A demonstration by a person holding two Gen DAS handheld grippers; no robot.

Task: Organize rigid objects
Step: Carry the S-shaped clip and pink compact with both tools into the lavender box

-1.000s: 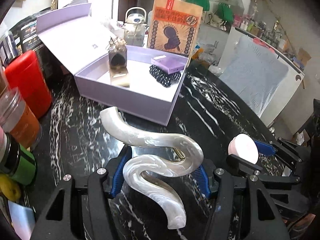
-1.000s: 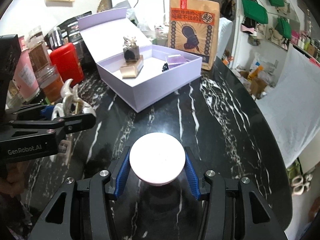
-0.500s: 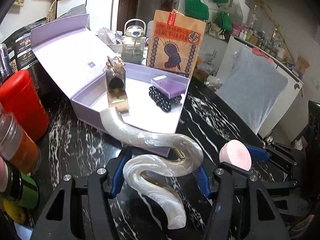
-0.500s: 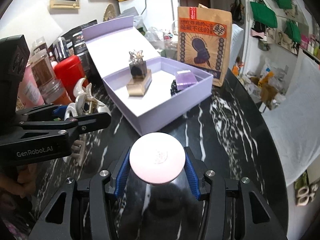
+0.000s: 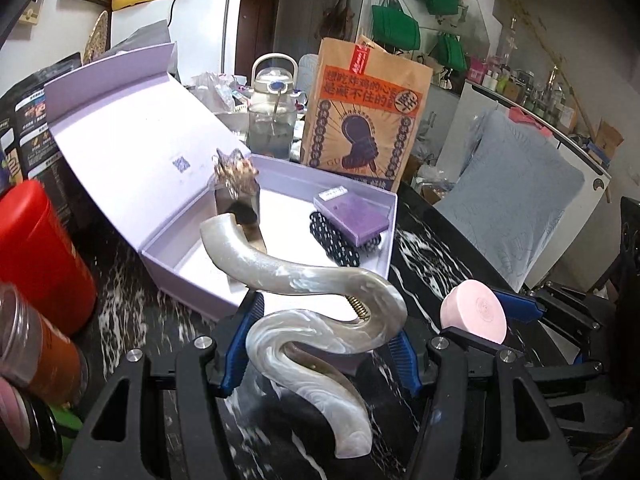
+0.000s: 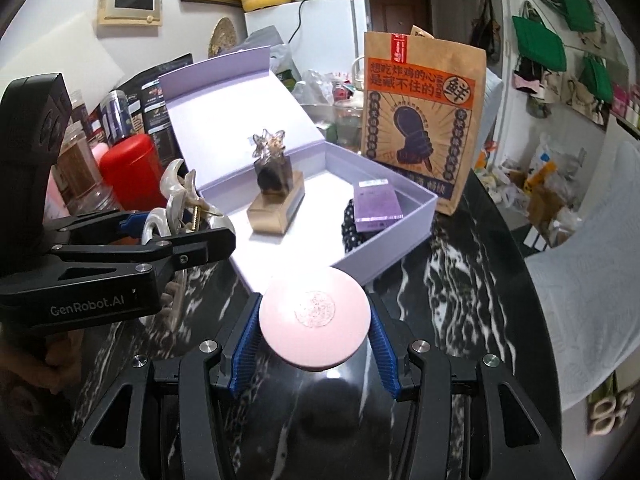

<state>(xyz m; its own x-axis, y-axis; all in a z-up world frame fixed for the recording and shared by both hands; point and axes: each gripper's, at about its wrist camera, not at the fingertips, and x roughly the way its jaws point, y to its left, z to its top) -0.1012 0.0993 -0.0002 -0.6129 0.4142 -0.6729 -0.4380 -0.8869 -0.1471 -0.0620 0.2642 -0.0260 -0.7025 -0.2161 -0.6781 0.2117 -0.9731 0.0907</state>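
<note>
Currently both loads sit just short of the open lilac box (image 5: 192, 276), which lies straight ahead. Left gripper (image 5: 324, 344) fingers clamp the pearl hair claw (image 5: 316, 308), long axis pointing boxward; right gripper (image 6: 314, 340) fingers clamp the pink round compact (image 6: 314, 314).

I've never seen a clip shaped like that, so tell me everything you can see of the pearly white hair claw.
The hair claw is a big glossy clip of pearly white, marbled plastic-looking material, bent in an S-shaped wave. A brass-coloured coil spring shows at its hinge, and curved teeth show in the right wrist view. The left tongs grip it between blue ribbed pads, clear of the black marble table, with its upper tip in front of the open lilac box.
</note>
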